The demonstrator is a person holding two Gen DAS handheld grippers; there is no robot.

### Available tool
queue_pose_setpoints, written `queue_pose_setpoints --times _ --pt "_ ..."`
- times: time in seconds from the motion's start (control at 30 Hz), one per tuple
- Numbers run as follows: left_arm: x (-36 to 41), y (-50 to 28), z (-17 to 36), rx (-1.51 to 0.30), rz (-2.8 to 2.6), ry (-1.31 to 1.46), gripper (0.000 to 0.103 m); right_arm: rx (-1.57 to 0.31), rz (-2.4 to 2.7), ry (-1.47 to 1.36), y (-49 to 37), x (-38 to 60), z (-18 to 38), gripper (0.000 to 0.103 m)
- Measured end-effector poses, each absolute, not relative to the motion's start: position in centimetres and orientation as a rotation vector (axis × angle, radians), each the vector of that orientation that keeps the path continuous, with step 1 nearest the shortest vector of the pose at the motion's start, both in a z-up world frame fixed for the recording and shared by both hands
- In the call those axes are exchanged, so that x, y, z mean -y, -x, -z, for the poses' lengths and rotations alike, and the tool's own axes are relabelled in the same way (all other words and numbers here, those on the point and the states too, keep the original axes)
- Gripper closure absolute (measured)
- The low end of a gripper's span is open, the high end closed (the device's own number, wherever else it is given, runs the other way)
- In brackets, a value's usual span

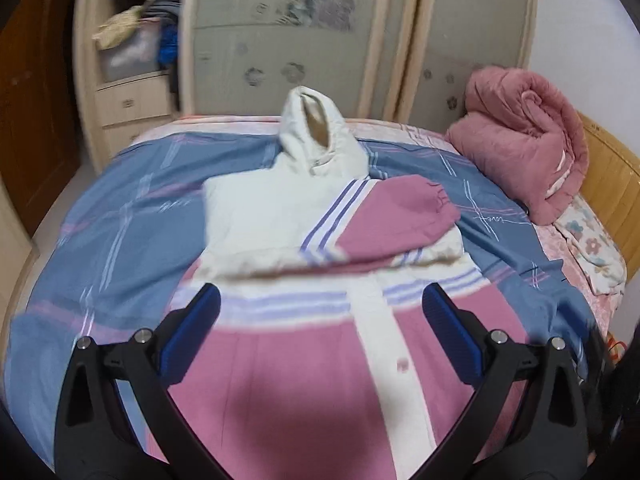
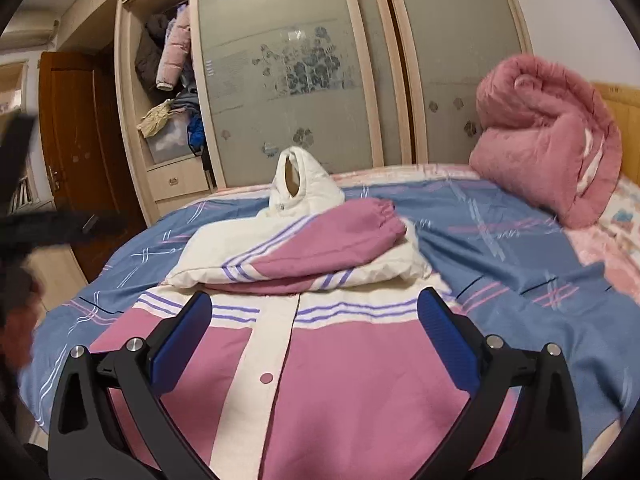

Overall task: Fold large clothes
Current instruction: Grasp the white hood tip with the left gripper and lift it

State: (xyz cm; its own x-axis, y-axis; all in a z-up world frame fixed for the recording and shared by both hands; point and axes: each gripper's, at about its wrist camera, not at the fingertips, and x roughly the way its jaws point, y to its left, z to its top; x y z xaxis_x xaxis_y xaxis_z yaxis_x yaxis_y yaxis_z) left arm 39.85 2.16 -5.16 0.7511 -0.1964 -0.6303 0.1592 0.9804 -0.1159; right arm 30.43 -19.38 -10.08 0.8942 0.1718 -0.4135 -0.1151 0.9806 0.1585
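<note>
A bed covered by a blue sheet with pink and white plaid lines [image 2: 500, 280] fills the room's middle, backed by a cream wardrobe with frosted sliding doors [image 2: 288, 80]; its left bay stands open, stuffed with clothes. A brown wooden door [image 2: 76, 152] is at far left. A rolled pink quilt [image 2: 548, 136] sits on the bed's far right corner, well apart from the pink-and-white padded hooded jacket [image 2: 340, 380], which lies front-up mid-bed, sleeves folded across its chest, white hood [image 1: 316, 140] standing upright. The left tongs [image 1: 320, 332] and right tongs [image 2: 314, 332] both hover spread wide above the jacket's lower half, holding nothing.
</note>
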Motion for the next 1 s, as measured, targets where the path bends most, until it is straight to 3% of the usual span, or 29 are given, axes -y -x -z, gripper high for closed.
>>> queue_pose_setpoints --times 0.33,0.57,0.67,0.7,0.77,0.83,0.87,0.93,1.0 --pt "2.5 -67.6 8.1 -0.778 0.016 -0.136 0.002 -0.522 -0.189 -0.259 -34.0 21.5 12.8 0.001" --pt "3.4 -82.0 11.2 -0.84 -0.121 -0.086 0.002 -0.569 -0.21 -0.303 -35.0 23.0 13.9 0.001" --pt "4.2 -86.7 12.6 -0.852 -0.19 -0.111 0.009 -0.595 -0.224 -0.307 -35.6 23.2 14.4 0.001" --pt "4.1 -88.1 13.3 -0.864 -0.223 -0.106 0.013 -0.603 -0.228 -0.31 -35.8 23.2 14.5 0.001" --pt "3.1 -89.8 15.0 -0.924 -0.263 -0.063 0.033 -0.607 -0.24 -0.318 -35.9 23.3 14.5 0.001" --pt "1.6 -90.7 15.9 -0.976 -0.258 0.026 0.08 -0.607 -0.243 -0.31 -35.9 23.2 14.7 0.001" --pt "0.5 -90.6 16.0 -0.991 -0.251 0.094 0.092 -0.616 -0.246 -0.311 -35.9 23.1 14.9 0.001" --pt "-0.6 -89.7 15.2 -0.955 -0.234 0.125 0.098 -0.63 -0.255 -0.322 -36.1 23.2 15.2 0.001" --pt "-1.4 -87.9 13.5 -0.926 -0.16 0.131 0.099 -0.645 -0.27 -0.341 -36.1 23.1 15.3 0.001"
